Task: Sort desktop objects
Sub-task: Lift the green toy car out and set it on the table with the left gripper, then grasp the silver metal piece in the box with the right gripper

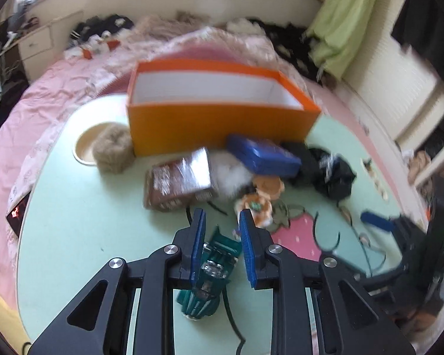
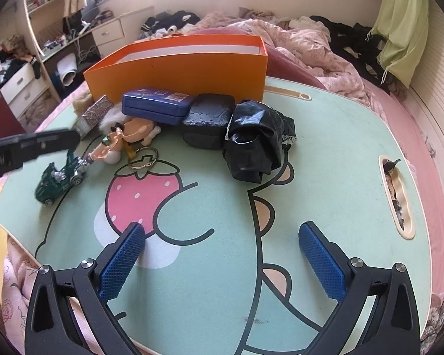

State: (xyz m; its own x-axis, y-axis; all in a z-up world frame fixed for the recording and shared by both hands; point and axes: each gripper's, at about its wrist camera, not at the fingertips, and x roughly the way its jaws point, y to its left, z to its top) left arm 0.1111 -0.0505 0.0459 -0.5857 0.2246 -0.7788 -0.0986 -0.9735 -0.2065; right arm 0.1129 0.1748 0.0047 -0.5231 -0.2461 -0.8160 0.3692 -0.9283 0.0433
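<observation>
Sorting has barely begun, by the look of it. The orange box [image 1: 216, 124] at upper centre shows only bare white inside, while the blue case [image 2: 157, 103], black bag [image 2: 251, 148] and the rest crowd the desk [image 2: 325, 177] before it. Your left tool [image 1: 222, 216] is nearly closed above the green toy car [image 2: 59, 177], which seems to lie ungripped at left. Your right tool [image 2: 222, 230] gapes wide, empty.

Two downward wrist views, shared orange box [image 1: 219, 121]
</observation>
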